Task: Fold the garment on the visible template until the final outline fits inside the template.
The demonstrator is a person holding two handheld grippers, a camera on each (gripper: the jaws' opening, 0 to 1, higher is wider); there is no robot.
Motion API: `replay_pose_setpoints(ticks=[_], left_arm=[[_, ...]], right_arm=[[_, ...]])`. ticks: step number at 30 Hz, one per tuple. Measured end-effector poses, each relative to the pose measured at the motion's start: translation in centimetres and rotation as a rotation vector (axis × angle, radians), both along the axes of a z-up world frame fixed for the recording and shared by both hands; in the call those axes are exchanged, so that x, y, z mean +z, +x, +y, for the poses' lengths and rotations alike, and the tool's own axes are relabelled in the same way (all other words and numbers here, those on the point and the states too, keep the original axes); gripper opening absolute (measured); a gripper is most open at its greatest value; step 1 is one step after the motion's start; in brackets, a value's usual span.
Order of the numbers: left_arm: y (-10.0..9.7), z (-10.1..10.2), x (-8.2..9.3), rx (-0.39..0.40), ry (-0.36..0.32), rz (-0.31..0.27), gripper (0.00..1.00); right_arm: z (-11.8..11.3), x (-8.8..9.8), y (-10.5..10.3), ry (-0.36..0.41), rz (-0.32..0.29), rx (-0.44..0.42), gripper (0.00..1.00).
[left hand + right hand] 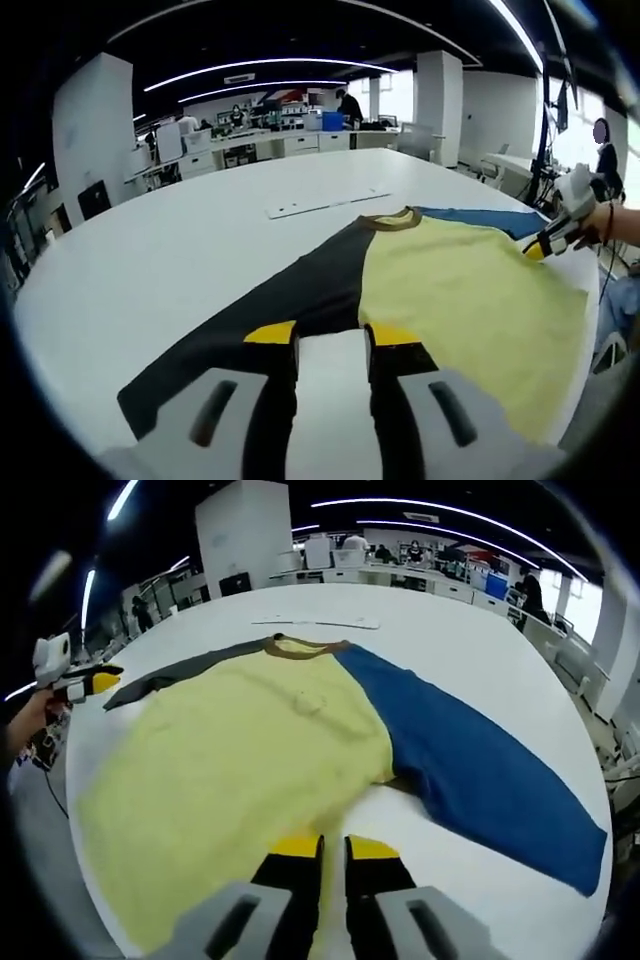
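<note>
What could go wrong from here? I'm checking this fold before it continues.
The blue sleeve stretches toward the table edge and could slip off. The black sleeve lies spread on the other side, so the shirt is far from compact. The left hand-held gripper sits at the hem, where it might pinch only one layer.

Yellow garment [240,750] spread on white table [470,650], blue sleeve [470,760] outstretched, right tongs [333,848] at its hem

soft matt cloth shirt, pale yellow body with dark grey and blue sleeves [250,750], faintly creased | smooth matt white table top [150,260] | grey plastic left gripper with yellow-tipped black jaws [332,345], dull sheen
</note>
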State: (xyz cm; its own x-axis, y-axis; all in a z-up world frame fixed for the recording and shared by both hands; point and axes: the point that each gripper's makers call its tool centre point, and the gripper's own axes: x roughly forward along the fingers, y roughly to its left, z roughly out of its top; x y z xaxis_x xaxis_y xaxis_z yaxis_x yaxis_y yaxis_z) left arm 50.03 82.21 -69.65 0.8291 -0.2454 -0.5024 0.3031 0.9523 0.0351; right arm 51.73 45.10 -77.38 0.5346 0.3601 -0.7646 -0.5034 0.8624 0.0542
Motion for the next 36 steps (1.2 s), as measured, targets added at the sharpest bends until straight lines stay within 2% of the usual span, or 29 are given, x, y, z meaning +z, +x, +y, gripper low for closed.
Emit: replay_pose_setpoints(ticks=[8,12,17,21,30,36], left_arm=[[-0.6,-0.4,0.7,-0.007,-0.014,-0.011,0.22],[-0.9,-0.5,0.9,-0.009,-0.015,-0.014,0.22],[-1.1,-0.5,1.3,-0.012,-0.016,-0.022,0.22],[-1.1,-0.4,1.3,-0.011,-0.019,-0.021,0.22],[-1.8,-0.4,2.2,-0.009,-0.020,-0.038,0.23],[-2.2,-0.1,2.3,0.007,-0.043,-0.027,0.29]], right_arm=[[0.2,-0.1,-0.1,-0.048,-0.010,0.000,0.00],[-1.2,0.0,-0.2,-0.028,0.009,-0.086,0.00],[-3.1,0.6,-0.3,-0.037,-0.006,-0.152,0.00],[-3.4,0.4,-0.5,0.000,0.014,-0.198,0.00],[-3.2,0.0,-0.4,-0.017,0.010,-0.186,0.00],[-3.5,0.1,-0.3,-0.002,0.010,-0.180,0.00]])
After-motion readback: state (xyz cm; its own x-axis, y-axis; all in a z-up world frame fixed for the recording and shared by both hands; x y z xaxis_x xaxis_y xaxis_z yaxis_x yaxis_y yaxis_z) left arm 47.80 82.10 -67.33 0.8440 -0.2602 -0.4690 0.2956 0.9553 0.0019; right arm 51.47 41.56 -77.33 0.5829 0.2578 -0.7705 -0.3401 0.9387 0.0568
